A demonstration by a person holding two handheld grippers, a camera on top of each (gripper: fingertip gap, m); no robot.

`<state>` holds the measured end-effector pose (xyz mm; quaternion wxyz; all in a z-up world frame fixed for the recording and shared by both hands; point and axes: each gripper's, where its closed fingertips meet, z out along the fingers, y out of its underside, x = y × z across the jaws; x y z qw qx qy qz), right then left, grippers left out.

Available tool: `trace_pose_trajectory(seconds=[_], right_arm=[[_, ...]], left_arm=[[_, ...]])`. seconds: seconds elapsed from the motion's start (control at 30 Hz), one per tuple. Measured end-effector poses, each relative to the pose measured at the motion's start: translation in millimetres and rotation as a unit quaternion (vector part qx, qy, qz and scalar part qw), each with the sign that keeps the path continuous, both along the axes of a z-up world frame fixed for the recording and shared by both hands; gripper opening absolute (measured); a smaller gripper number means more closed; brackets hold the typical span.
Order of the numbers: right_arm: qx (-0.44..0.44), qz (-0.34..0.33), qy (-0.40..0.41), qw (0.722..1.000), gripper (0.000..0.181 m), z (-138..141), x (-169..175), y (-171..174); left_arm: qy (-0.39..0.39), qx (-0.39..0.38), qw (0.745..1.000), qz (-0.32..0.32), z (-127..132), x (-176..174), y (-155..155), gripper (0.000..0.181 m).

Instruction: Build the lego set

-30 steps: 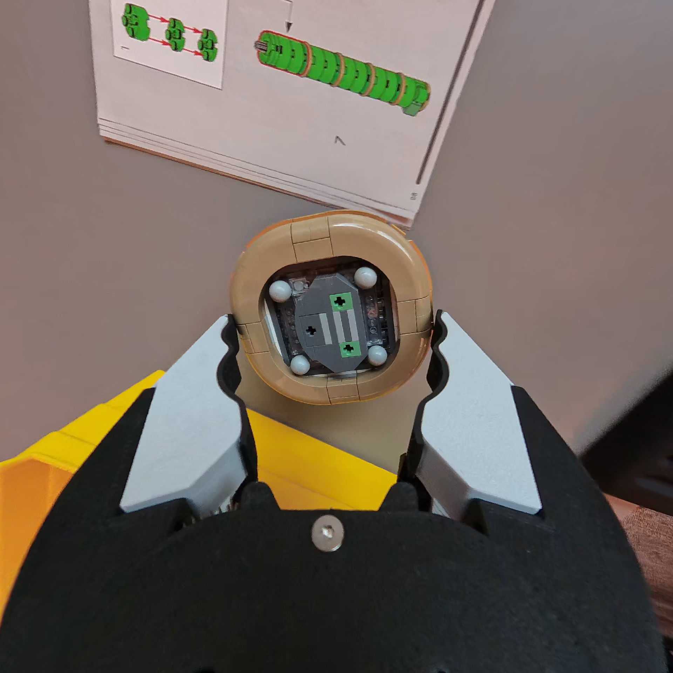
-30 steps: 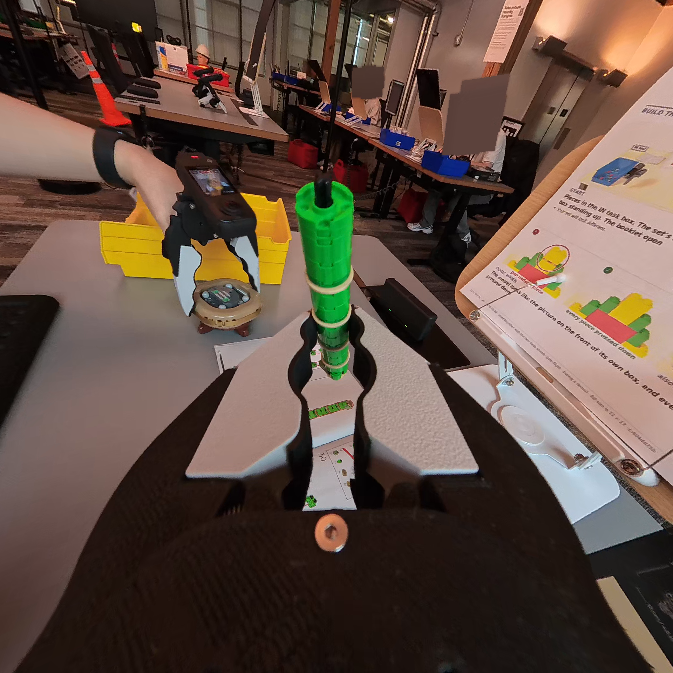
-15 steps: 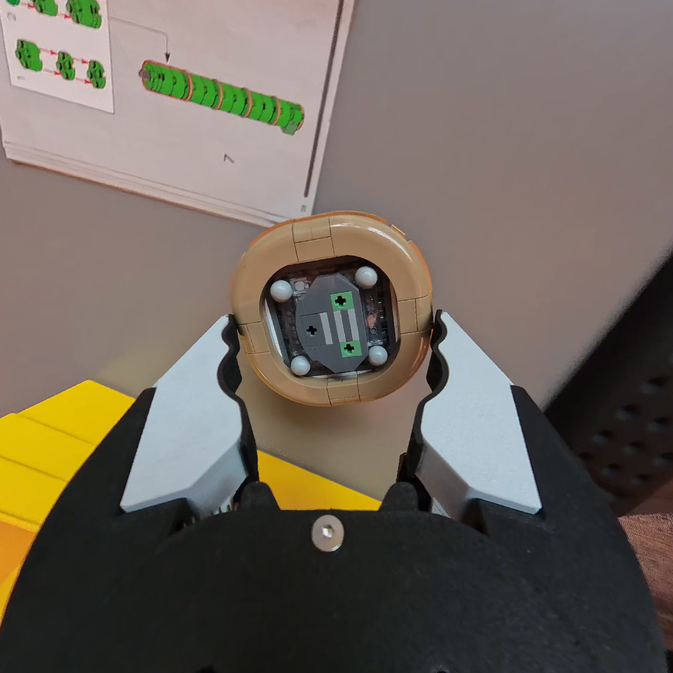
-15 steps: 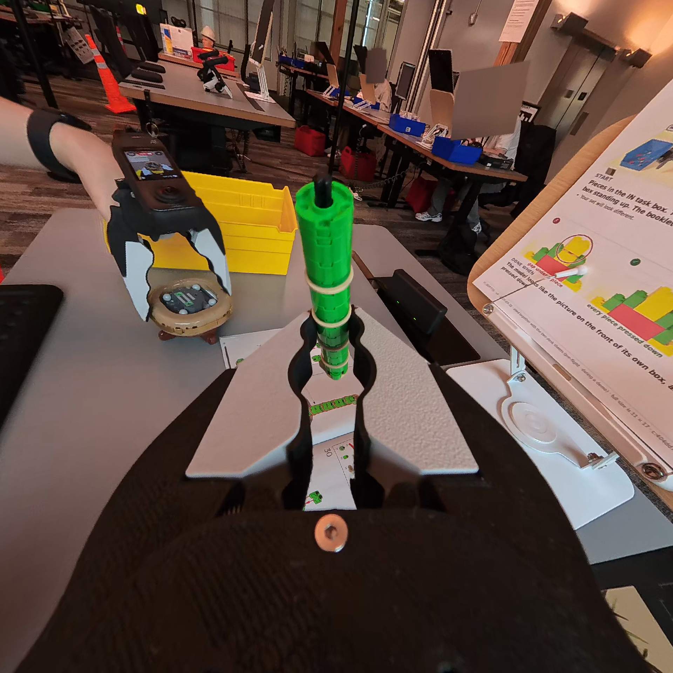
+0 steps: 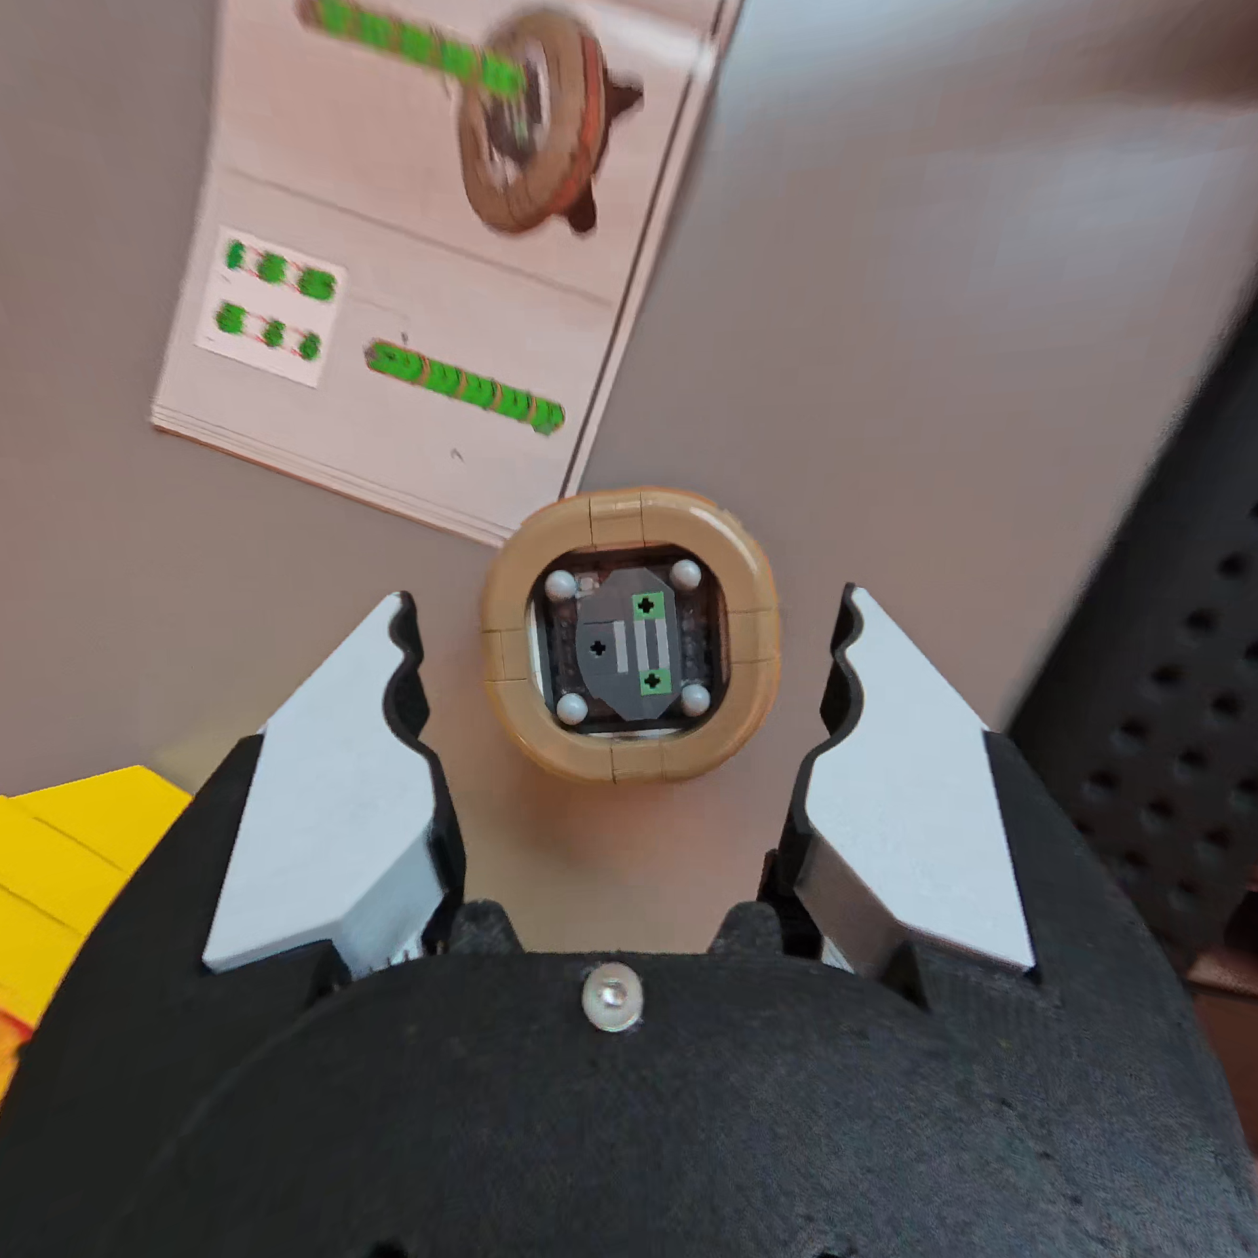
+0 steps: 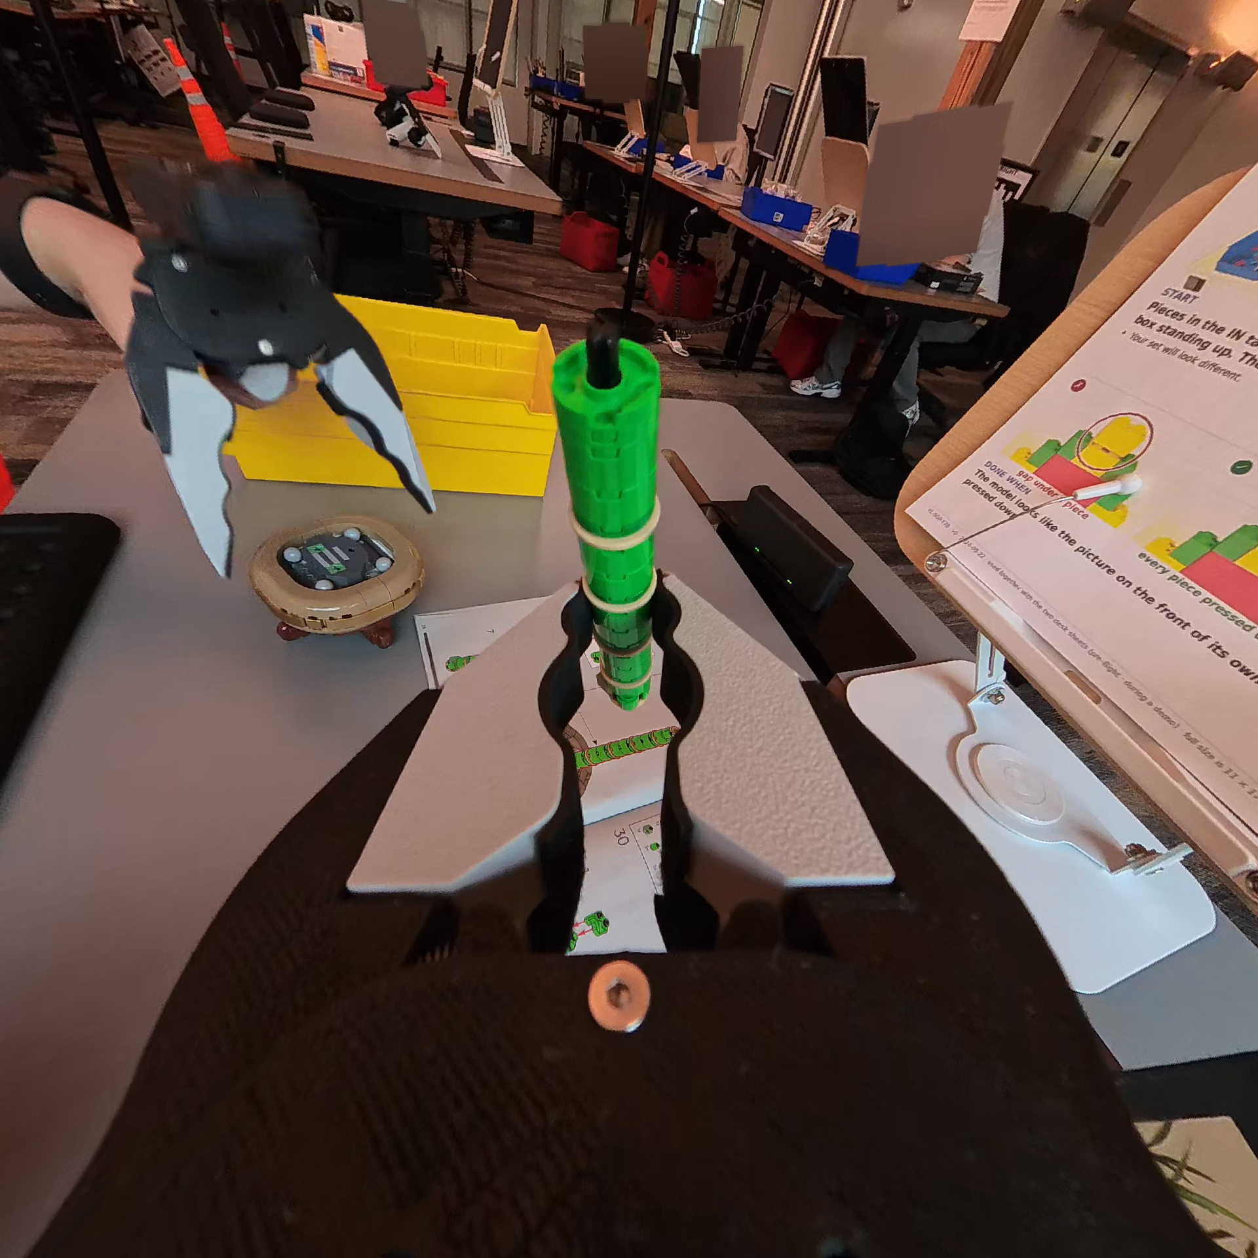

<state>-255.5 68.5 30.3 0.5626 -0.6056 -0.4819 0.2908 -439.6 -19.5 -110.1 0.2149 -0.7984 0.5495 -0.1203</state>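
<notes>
Left gripper [image 5: 623, 613] has its jaws spread wide, hanging over the tan pot base [image 5: 630, 633] without touching it. The base sits free on the grey table [image 5: 919, 340], up on small dark-brown feet [image 6: 378, 636], open top facing up. Inside: a dark grey plate with cross-shaped axle holes, two of them in green tiles [image 5: 648, 606], plus four pale round studs at the corners.

Right gripper [image 6: 619, 653] has its jaws clamped on the lower end of the green stalk [image 6: 607, 476], a stack of green round bricks with tan rings on a black axle [image 6: 602, 347]. It's held near upright, axle tip at the top, grip low on the stack. My guess is that leaves most of the stalk free and easy to sight against the holes.

The instruction booklet [image 5: 436, 286] lies open on the table just beyond the base, pages blurred, showing a stalk going into a pot. So the next step is probably seating the stalk in one of the cross holes. The base being parked flat and released makes sense for that: stable target, top exposed.

Yellow bin [image 6: 470, 401] sits behind the base. A slanted guide board [image 6: 1123, 476] on a white stand stands off to the right.

Risk: the base is unrestrained, so a push could slide or tip it on those feet.
</notes>
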Motion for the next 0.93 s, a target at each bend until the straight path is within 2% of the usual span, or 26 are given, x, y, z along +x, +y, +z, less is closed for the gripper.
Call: trace_pose_trajectory(seconds=[0.1, 0.17, 0.23, 0.3, 0.37, 0.43, 0.53, 0.57, 0.67, 0.77, 0.83, 0.93], right_arm=[[0.017, 0.002, -0.004, 1.000, 0.016, -3.6, -7.3, 0.0], [0.062, 0.012, -0.004, 0.998, 0.016, -0.7, -17.1, -6.2], [0.140, 0.020, -0.007, 0.990, 0.016, 6.7, -29.7, -17.4], [0.246, 0.027, -0.023, 0.969, 0.015, 15.7, -45.0, -34.5], [0.344, 0.023, -0.043, 0.938, 0.016, 22.8, -60.7, -51.0], [0.404, 0.032, -0.066, 0.912, 0.016, 22.1, -77.6, -67.4], [0.460, 0.048, -0.080, 0.883, 0.016, 19.6, -97.3, -88.6], [0.478, 0.053, -0.074, 0.874, 0.017, 20.7, -102.2, -96.3], [0.513, 0.068, -0.068, 0.853, 0.016, 18.9, -114.5, -114.3], [0.535, 0.076, -0.080, 0.837, 0.016, 12.7, -122.6, -122.5], [0.549, 0.076, -0.085, 0.828, 0.016, 9.5, -125.7, -124.9], [0.571, 0.071, -0.086, 0.813, 0.016, 6.2, -129.5, -128.7]], left_arm=[[-0.118, -0.017, 0.992, 0.038, 41.0, 15.9, 1.1, 0.114], [-0.217, -0.065, 0.972, 0.066, 70.1, 28.6, -2.6, 0.107], [-0.322, -0.143, 0.930, 0.108, 95.9, 39.9, -4.3, 0.094], [-0.412, -0.223, 0.876, 0.113, 117.7, 49.5, -7.2, 0.090], [-0.449, -0.270, 0.844, 0.114, 121.7, 53.2, -5.3, 0.090], [-0.479, -0.313, 0.812, 0.115, 122.8, 58.9, -3.5, 0.089], [-0.555, -0.394, 0.723, 0.114, 137.9, 69.7, 0.9, 0.086], [-0.567, -0.414, 0.704, 0.109, 139.6, 73.6, 0.8, 0.085], [-0.577, -0.441, 0.680, 0.106, 136.3, 85.6, 0.3, 0.085], [-0.602, -0.472, 0.638, 0.092, 145.7, 89.1, -2.5, 0.080], [-0.600, -0.467, 0.642, 0.099, 142.4, 90.2, -1.4, 0.077], [-0.596, -0.456, 0.654, 0.095, 139.9, 88.9, -2.6, 0.058]])
